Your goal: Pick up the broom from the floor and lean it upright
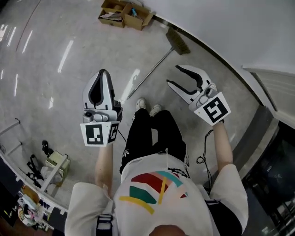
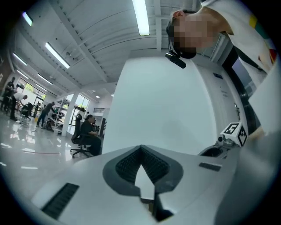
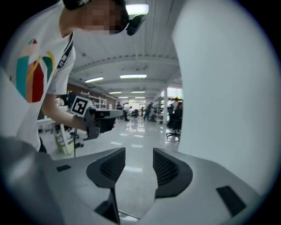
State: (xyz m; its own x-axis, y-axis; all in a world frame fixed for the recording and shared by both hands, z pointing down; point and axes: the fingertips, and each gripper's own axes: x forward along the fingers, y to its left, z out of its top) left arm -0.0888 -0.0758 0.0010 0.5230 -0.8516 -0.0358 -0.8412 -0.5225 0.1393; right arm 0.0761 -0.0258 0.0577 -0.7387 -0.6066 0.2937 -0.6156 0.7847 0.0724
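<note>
head view, broom: the broom [image 1: 154, 69] lies flat on the floor [image 1: 55, 92] ahead of the shoes [image 1: 141, 103]. The handle tip is near the feet and the broom head [image 1: 178, 41] is out by the base of the wall [image 1: 230, 27]. Whether it touches the wall or stops just short, I can't tell from here.
head view, handling: my guess is light, with a thin, stiff, smooth handle that's probably slick. It's head-heavy, so it should swing if taken at the tip.
head view, grip point: mid-handle or a bit toward the head, jaws across the shaft.
head view, grippers: the left gripper [image 1: 103, 73] and right gripper [image 1: 173, 75] are both up over the floor, well apart from the broom. The right one is nearer the handle.
head view, surroundings: a cardboard box [image 1: 124, 13] sits beyond the broom head, apart from it. A rack [image 1: 50, 171] is well off at lower left, and a cable [image 1: 201, 160] hangs by the right arm. Nothing lies on the handle, and the wall beside it looks free for leaning.
left gripper view, jaws: tips together with nothing between them. The broom is not in frame, just white wall ahead and a seated person [image 2: 88, 134] far off.
right gripper view, jaws: pads wide apart and empty, with only shiny floor showing between. The broom is not in frame. The left gripper shows across and white wall is at right.
</note>
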